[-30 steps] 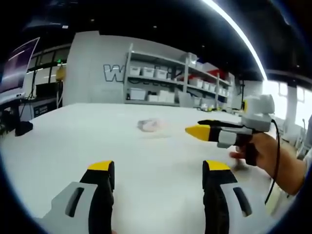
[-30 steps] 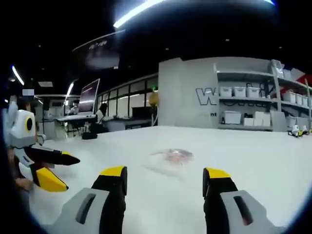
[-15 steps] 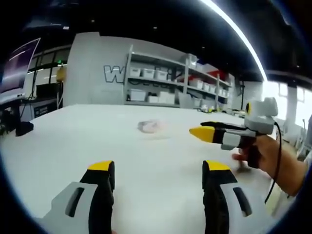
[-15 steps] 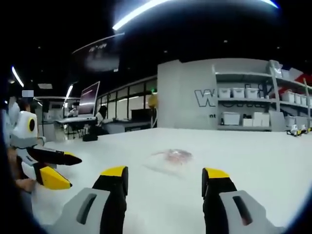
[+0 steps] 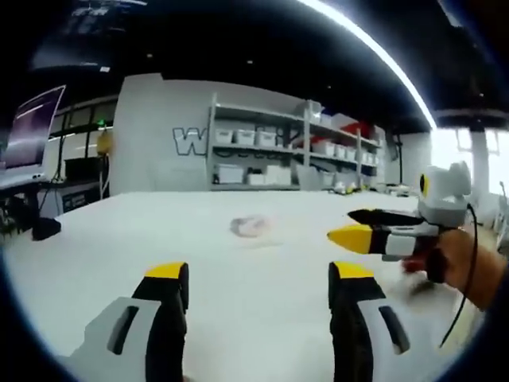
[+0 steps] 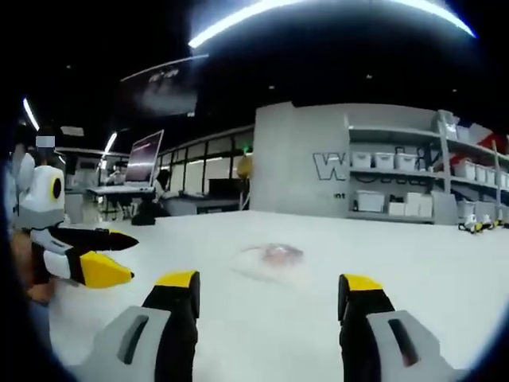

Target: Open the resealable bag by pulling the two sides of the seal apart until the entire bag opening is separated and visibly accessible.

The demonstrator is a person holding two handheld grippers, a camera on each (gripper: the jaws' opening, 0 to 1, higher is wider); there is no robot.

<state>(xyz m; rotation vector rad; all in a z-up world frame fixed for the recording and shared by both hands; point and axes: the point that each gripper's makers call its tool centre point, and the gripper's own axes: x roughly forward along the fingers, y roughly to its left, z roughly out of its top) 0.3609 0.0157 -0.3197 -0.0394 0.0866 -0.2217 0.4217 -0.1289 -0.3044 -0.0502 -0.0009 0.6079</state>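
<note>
Resealable bag lies flat on the white table, small, clear, something pinkish inside; seal state too blurry to tell. It sits well ahead of the left gripper, roughly in line with the gap between its jaws, nothing touching it. Left jaws wide apart, holding nothing. In the right gripper view the bag is ahead, slightly left of centre; right gripper jaws wide, holding nothing. Shelving with bins stands beyond the table.
</note>
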